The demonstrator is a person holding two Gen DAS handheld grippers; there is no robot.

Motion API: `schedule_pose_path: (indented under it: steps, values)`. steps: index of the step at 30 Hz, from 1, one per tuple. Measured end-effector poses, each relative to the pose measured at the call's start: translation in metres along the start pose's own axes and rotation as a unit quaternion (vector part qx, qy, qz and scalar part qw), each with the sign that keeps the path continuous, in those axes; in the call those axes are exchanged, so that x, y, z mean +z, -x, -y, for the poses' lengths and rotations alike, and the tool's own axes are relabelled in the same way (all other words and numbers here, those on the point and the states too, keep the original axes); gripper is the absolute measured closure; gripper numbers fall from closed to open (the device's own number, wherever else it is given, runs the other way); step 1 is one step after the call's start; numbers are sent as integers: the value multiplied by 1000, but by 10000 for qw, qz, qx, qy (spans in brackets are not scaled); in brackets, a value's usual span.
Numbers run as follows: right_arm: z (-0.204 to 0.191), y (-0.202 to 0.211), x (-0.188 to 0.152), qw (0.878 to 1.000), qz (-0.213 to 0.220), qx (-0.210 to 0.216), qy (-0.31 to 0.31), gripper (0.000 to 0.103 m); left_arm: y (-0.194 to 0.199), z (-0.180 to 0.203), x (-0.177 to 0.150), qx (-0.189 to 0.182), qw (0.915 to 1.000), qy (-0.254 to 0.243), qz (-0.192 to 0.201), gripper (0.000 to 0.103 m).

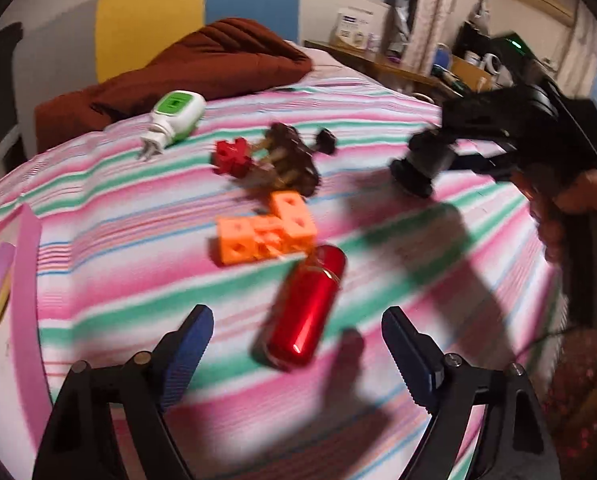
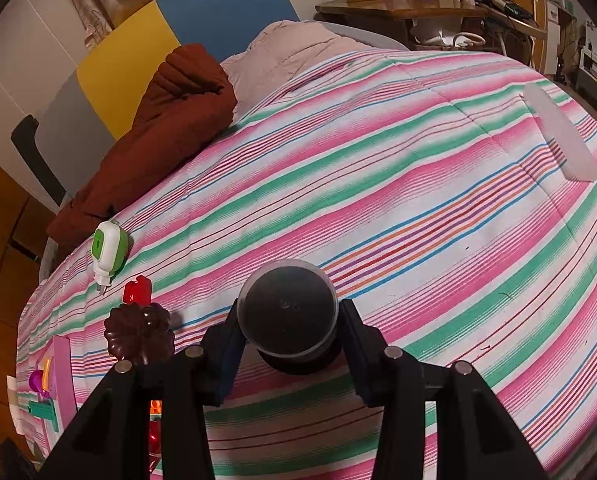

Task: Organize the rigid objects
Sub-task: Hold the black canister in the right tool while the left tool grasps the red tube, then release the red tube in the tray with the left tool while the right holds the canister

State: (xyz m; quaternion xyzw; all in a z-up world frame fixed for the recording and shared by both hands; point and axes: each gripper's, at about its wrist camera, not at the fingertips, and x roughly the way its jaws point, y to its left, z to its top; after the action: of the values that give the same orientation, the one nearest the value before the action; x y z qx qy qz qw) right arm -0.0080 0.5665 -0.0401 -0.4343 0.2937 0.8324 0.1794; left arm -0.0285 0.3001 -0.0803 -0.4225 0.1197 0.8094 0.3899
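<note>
My left gripper [image 1: 296, 330] is open above the striped bedspread [image 1: 138, 240], its fingers to either side of a red metal cylinder [image 1: 304, 308] lying below. Beyond it lie orange linked cubes [image 1: 264, 230], a red block piece [image 1: 232, 156], a dark brown flower-shaped object [image 1: 290, 156] and a green-and-white plug device [image 1: 176, 116]. My right gripper [image 2: 288, 328] is shut on a dark round jar with a clear lid [image 2: 286, 308], held above the bed; it shows at the right in the left wrist view [image 1: 422, 168].
A pink tray [image 1: 24, 264] with coloured items sits at the left edge; it also shows in the right wrist view [image 2: 60, 376]. A white translucent tray [image 2: 558, 136] lies far right. A brown quilt [image 1: 202, 64] and a wooden desk [image 2: 398, 8] are behind.
</note>
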Motion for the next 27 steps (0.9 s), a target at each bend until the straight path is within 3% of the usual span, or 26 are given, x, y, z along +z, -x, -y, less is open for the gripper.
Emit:
schedule_pose_path:
  steps: [1,2,3,5,10,27]
  values:
    - [1,0,0,10000,-11,3,-30,58,-2,0,3,29,10000,-7,-10,18]
    - [2,-1,1,10000,-20,1,-58,58,-4,1,6,83,9999,-85,-36,29]
    - [4,-1,1,10000,-28,0,-82,58,-6,4,7,133,9997,-217,-68,49]
    - [4,-1,0,9999,-39,5,-103,58,-12,8,6,214,9986,-449,-165,68]
    - [3,-2,0,10000,-32,-26,-41,58,-10,12,-3,185,9976,-670,48,76]
    - [-21,4,-5,9982,74,342,484,58,11,-4,-24,80,9996,-104,261,78]
